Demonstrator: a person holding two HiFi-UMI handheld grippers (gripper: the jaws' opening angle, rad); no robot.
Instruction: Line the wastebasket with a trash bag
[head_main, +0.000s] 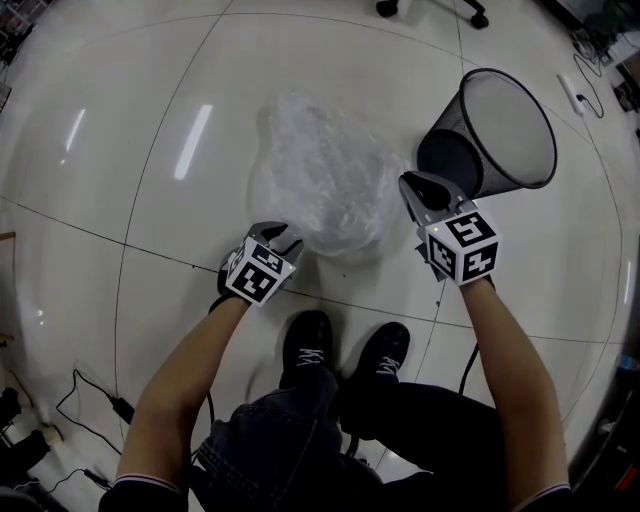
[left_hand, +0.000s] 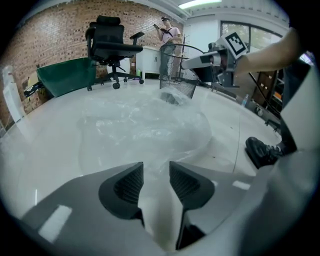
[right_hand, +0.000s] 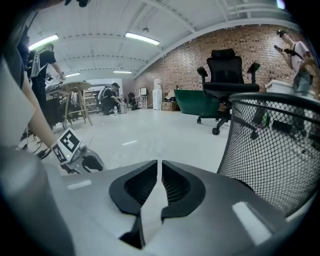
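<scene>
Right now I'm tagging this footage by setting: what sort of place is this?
Likely an open office or lab workspace, judging by the long brick wall, the black office chair on casters, and the wide, glossy tiled floor.

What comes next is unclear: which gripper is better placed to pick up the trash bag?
Left. The left gripper sits at the trash bag, jaws apart and facing it; the right gripper points past it beside the mesh wastebasket.

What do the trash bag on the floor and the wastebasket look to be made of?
Trash bag: thin clear plastic film, glossy and crinkled; the floor shows through it.
Wastebasket: black wire mesh, probably metal, matte; its lattice wall is see-through under a solid rim.
</scene>
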